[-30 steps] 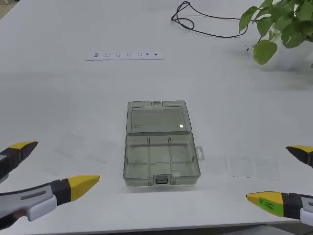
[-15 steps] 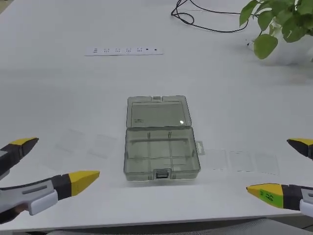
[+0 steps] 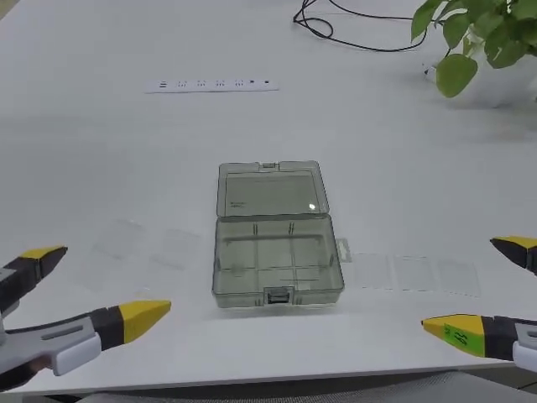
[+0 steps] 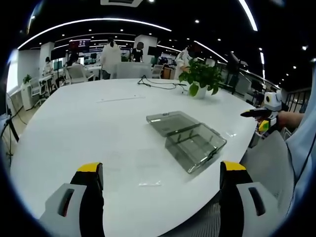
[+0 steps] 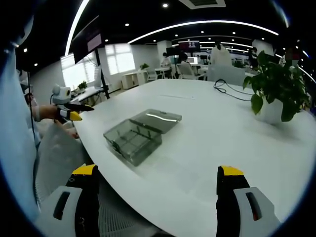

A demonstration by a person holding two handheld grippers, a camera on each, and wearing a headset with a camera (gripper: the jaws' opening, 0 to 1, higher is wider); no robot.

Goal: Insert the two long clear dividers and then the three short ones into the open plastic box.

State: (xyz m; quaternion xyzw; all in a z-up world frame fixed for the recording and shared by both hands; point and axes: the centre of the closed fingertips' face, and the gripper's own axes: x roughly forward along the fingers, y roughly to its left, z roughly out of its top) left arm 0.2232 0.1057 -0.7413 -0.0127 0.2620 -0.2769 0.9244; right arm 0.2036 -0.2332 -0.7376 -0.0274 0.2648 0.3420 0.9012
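Open plastic box [image 3: 277, 260] noted mid-table, lid laid back. Two clear dividers [image 3: 147, 246] lie left of it, three clear dividers [image 3: 411, 274] right (outlines faint). Left gripper [image 3: 116, 280] and right gripper [image 3: 458, 283] are held spread wide, nothing gripped.

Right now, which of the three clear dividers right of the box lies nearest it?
The leftmost divider, beside the box; the middle divider and rightmost divider lie farther out.

Open box [image 3: 239, 298] between clear dividers [image 3: 411, 274]

The left gripper [image 3: 116, 280] hovers left of the box [image 3: 277, 269], jaws spread wide and empty; the right gripper [image 3: 460, 284] likewise to its right
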